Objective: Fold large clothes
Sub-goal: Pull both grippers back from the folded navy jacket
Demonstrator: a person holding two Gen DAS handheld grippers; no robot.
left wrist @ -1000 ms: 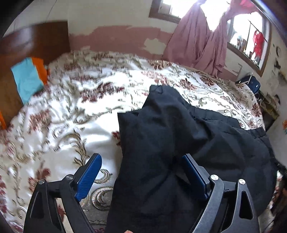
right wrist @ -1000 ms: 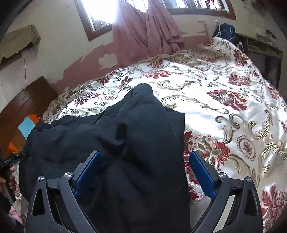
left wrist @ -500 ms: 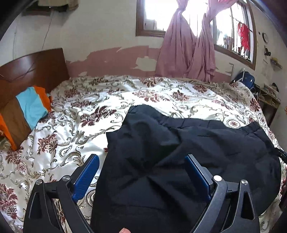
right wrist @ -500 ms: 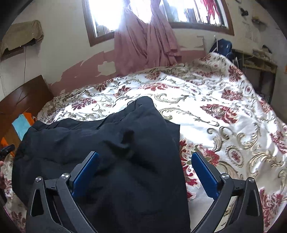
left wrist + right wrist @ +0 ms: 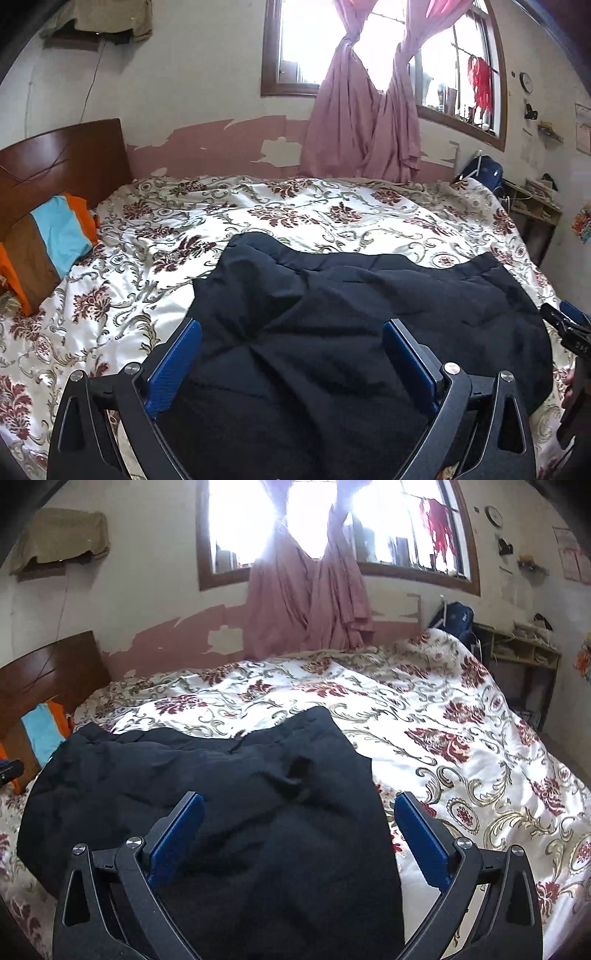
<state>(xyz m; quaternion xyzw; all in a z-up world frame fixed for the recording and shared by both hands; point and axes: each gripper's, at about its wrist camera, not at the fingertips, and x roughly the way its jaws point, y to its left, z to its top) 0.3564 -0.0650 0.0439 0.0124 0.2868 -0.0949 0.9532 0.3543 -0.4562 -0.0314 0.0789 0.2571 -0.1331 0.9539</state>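
We have the black garment (image 5: 351, 332) lying on the floral bedspread (image 5: 258, 214), doubled over at least once by the look of it, but rumpled, so smoothing and further folds likely remain. Our left gripper (image 5: 291, 363) has just been opening and stands wide, gripping nothing; our right gripper (image 5: 299, 836) also gapes empty. The garment's near edge is hidden behind our claws.

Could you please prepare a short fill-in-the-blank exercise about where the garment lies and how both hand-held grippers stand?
1. The black garment lies on the ____ bedspread.
2. The left hand-held gripper has its jaws ____, its pads clear of the cloth.
3. The right hand-held gripper holds ____.
4. The striped pillow leans against the ____ headboard.

Missing words: floral; open; nothing; wooden
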